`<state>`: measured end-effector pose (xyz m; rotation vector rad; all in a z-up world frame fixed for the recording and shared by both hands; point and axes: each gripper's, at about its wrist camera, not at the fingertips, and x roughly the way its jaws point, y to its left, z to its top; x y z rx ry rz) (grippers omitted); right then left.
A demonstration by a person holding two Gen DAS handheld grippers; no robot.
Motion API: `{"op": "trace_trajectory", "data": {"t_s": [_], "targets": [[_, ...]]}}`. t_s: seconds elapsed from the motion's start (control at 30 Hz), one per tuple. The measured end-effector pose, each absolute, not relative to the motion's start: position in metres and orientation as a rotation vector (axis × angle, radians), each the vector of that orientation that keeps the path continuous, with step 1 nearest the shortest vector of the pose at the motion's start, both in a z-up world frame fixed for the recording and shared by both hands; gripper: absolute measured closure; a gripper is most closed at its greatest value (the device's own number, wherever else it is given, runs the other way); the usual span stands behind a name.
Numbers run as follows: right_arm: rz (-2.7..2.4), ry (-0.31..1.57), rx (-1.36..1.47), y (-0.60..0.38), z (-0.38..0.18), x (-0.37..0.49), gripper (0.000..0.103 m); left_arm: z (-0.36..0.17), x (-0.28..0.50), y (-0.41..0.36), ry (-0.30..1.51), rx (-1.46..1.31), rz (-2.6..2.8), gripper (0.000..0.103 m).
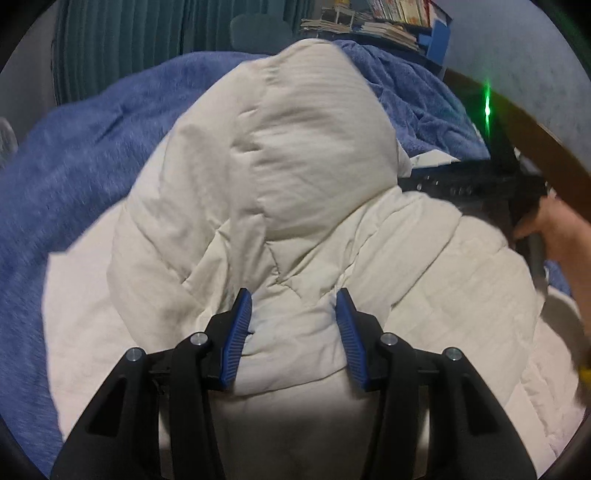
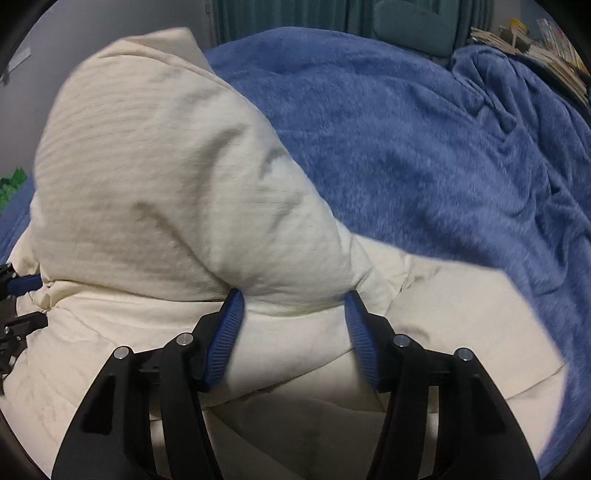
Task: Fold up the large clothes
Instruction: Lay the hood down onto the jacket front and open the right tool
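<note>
The cream quilted puffer jacket (image 1: 295,192) is lying on the fuzzy blue blanket (image 2: 424,140), which is spreading bare toward upper right. Both the left gripper (image 1: 294,299) and right gripper (image 2: 294,301) are hovering with fingers apart, straddling jacket folds at lower centre without pinching.

Under my work lies a blue blanket (image 1: 92,147), fuzzy and rumpled, bunched into folds at the far right (image 2: 517,129). Behind it hang teal curtains (image 1: 110,40), with a teal chair back (image 2: 413,26) in front of them. Stacked books (image 1: 369,22) sit at the far right corner. A green light (image 1: 488,107) glows beside a curved brown rail (image 1: 535,136).
</note>
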<state>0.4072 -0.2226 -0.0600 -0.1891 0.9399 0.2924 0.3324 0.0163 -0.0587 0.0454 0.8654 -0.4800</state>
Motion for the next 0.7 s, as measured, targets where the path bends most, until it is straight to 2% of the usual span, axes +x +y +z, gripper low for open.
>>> {"op": "trace_trajectory", "data": {"t_s": [0.07, 0.23, 0.4, 0.7], "targets": [[0.279, 0.926, -0.202, -0.22, -0.061, 0.405, 0.049, -0.059, 0.33, 0.013, 0.86, 0.067, -0.469, 0.058], [0.194, 0.895, -0.137, -0.227, -0.038, 0.384, 0.035, -0.052, 0.322, 0.005, 0.831, 0.125, -0.445, 0.058], [0.307, 0.806, -0.08, -0.211, -0.013, 0.33, 0.036, -0.048, 0.317, 0.005, 0.848, 0.143, -0.428, 0.058], [0.267, 0.9, -0.117, -0.197, -0.047, 0.314, 0.038, -0.052, 0.312, 0.001, 0.869, 0.168, -0.378, 0.058]]}}
